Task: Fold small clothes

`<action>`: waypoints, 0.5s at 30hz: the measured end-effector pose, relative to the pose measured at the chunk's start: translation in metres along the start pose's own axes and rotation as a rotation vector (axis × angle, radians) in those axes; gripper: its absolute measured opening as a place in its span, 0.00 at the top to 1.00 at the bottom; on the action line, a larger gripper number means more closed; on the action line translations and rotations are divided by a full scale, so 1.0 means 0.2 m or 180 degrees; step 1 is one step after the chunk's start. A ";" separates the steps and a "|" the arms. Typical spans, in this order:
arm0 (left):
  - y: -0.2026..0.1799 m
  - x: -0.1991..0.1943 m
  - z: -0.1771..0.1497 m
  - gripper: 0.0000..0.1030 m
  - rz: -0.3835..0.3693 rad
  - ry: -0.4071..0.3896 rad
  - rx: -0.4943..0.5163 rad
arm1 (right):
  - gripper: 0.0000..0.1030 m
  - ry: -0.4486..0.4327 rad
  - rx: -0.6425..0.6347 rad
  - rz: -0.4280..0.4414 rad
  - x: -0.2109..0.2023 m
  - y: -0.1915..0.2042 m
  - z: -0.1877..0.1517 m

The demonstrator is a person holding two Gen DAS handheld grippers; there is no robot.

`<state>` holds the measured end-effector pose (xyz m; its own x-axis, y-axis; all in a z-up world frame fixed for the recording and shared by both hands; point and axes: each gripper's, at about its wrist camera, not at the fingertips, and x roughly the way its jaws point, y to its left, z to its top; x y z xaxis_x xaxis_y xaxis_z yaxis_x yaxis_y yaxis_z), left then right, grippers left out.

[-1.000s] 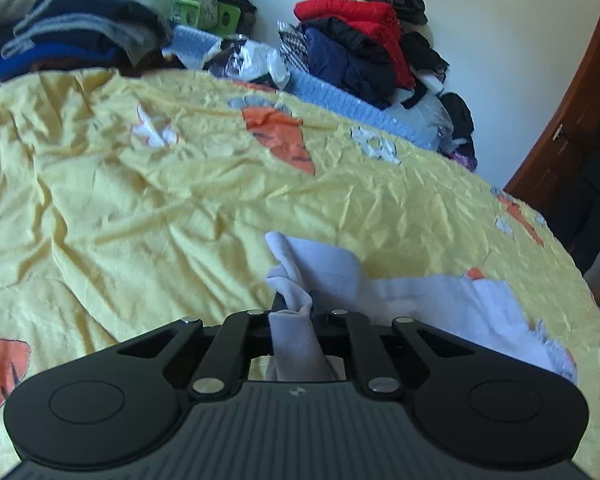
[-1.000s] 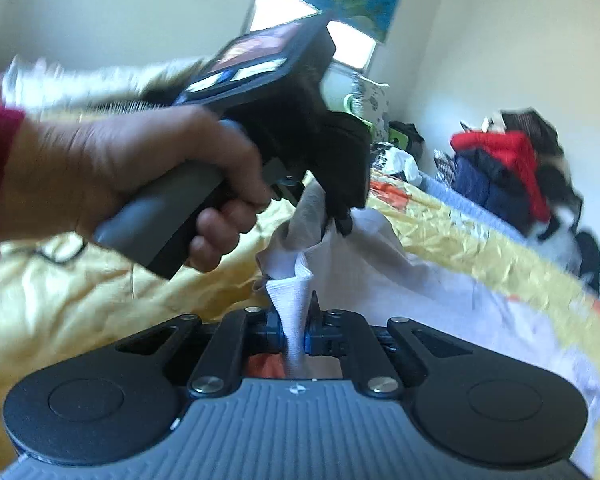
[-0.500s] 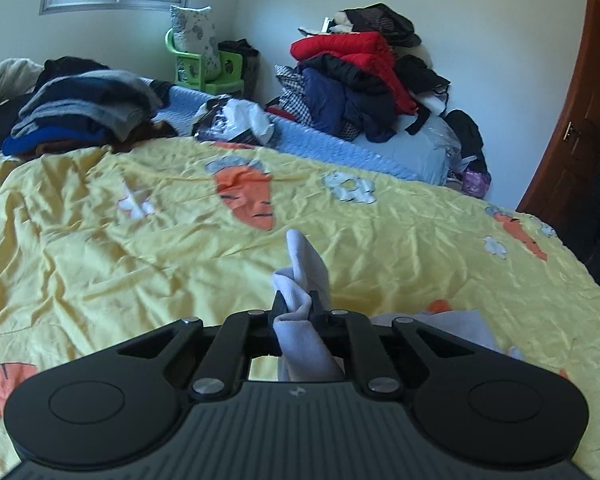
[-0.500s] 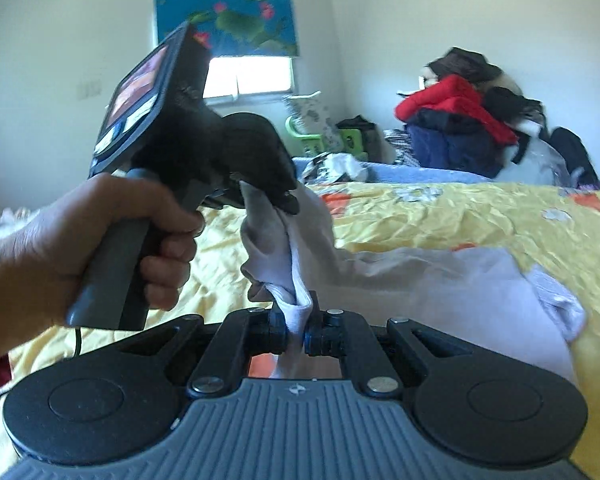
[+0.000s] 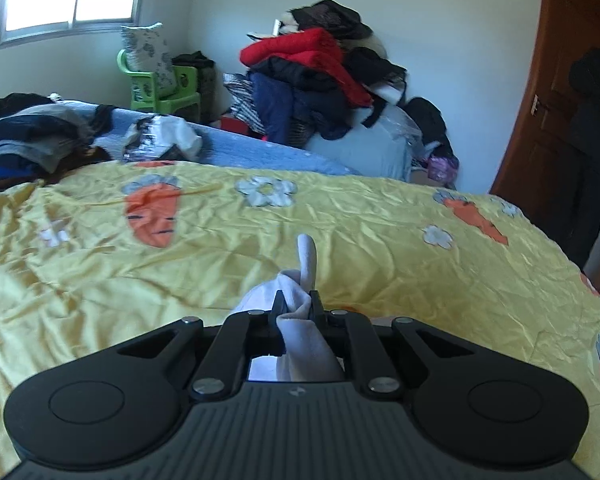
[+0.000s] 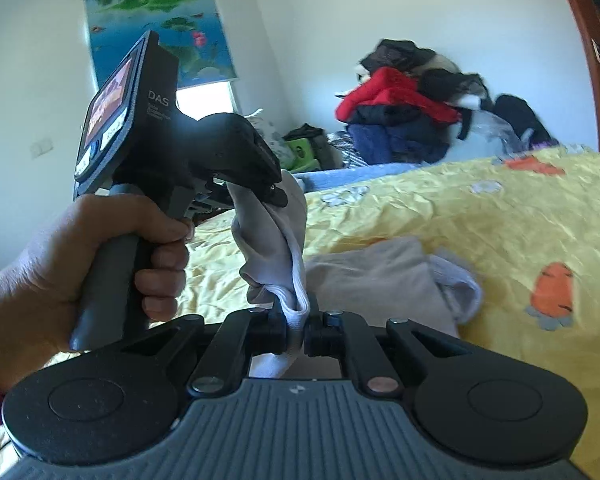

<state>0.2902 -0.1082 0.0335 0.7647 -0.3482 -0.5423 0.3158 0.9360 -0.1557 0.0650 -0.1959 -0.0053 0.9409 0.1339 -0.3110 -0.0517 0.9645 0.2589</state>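
Observation:
A small pale grey-white garment [image 6: 384,280] is held at two spots above the yellow carrot-print bedspread [image 6: 500,216]. My right gripper [image 6: 298,320] is shut on a white ribbed edge of it. In the right wrist view my left gripper [image 6: 260,194], with a hand on its handle, pinches another bunch of the same cloth higher up. The rest trails down to the bed on the right. In the left wrist view my left gripper [image 5: 298,308] is shut on the garment [image 5: 300,284], a tuft poking up past the jaws.
Piled clothes [image 5: 312,68] sit at the far side of the bed and a folded stack [image 5: 28,136] at far left. A green chair [image 5: 160,92] stands under the window. A person in dark clothes [image 5: 592,128] stands by the brown door [image 5: 540,100].
Both grippers have risen with the garment, lifting more of it off the bedspread. The right gripper has rolled, so the bed looks more level. Both stay shut.

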 end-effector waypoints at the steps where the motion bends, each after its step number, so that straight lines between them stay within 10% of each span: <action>1: -0.03 0.02 0.00 0.91 -0.0007 0.0015 0.0018 | 0.92 -0.0002 0.0025 -0.0021 0.00 -0.02 0.00; 15: -0.32 0.25 -0.12 0.91 -0.0067 0.0248 0.0248 | 0.94 0.0122 0.0711 -0.0214 0.03 -0.38 -0.06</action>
<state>0.2940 -0.1846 -0.0032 0.7123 -0.3597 -0.6027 0.3763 0.9206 -0.1047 0.0699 -0.2649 -0.0376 0.9261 0.0837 -0.3678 0.0901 0.8978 0.4312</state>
